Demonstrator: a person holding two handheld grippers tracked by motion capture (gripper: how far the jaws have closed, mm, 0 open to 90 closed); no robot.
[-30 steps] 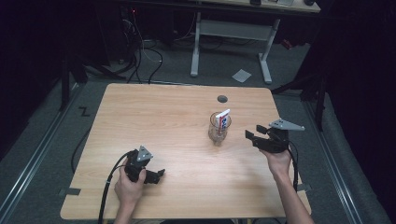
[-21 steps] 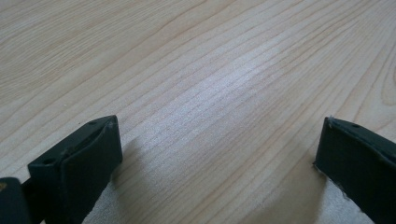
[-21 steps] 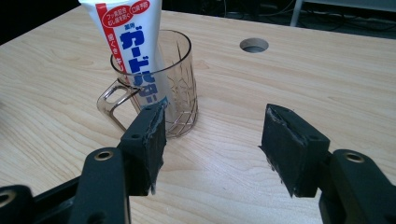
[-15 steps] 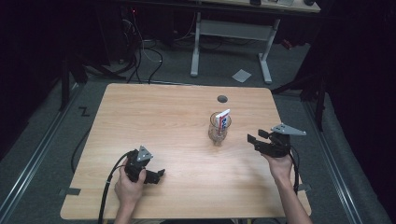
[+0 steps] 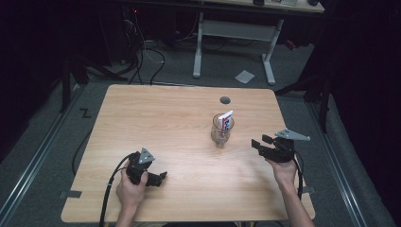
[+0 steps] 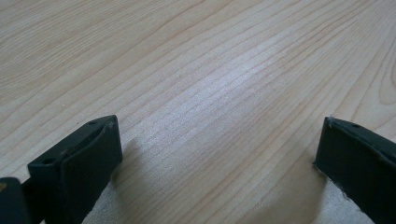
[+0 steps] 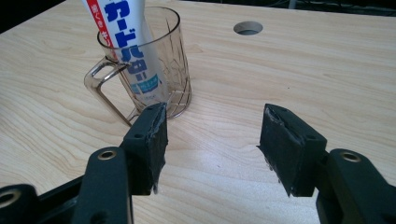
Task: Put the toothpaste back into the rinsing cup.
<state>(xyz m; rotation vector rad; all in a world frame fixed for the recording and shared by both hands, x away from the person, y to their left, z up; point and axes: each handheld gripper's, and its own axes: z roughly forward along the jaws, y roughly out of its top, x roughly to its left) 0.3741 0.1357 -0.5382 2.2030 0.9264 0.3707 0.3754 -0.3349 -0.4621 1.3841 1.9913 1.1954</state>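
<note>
Nearest the person's edge of the table (image 5: pixel 179 113), the left gripper (image 5: pixel 158 178) sat low on the wood at the near left, held in the left hand (image 5: pixel 128 189), with its cable trailing off the near edge. In the left gripper view its jaws stood wide apart with just bare woodgrain between them, so it was open and holding nothing.

Over on the near right, the right hand (image 5: pixel 283 169) held the right gripper (image 5: pixel 257 143) a bit above the tabletop, pointing left toward the mug. Its jaws had just been closing a little, but there was still a clear gap between them and nothing in it, only table showing through. So open, not gripping anything.

A little farther in, just left of that gripper and apart from it, stood the clear glass mug (image 5: pixel 222 131), upright, right of the table's middle. In the right gripper view its handle (image 7: pixel 100 88) pointed to the left of the picture. A toothpaste tube (image 5: pixel 226 121) stood in the mug, leaning, its top sticking out above the rim.

Farther still, near the far edge, there was a round cable hole (image 5: pixel 225 100) in the tabletop.
</note>
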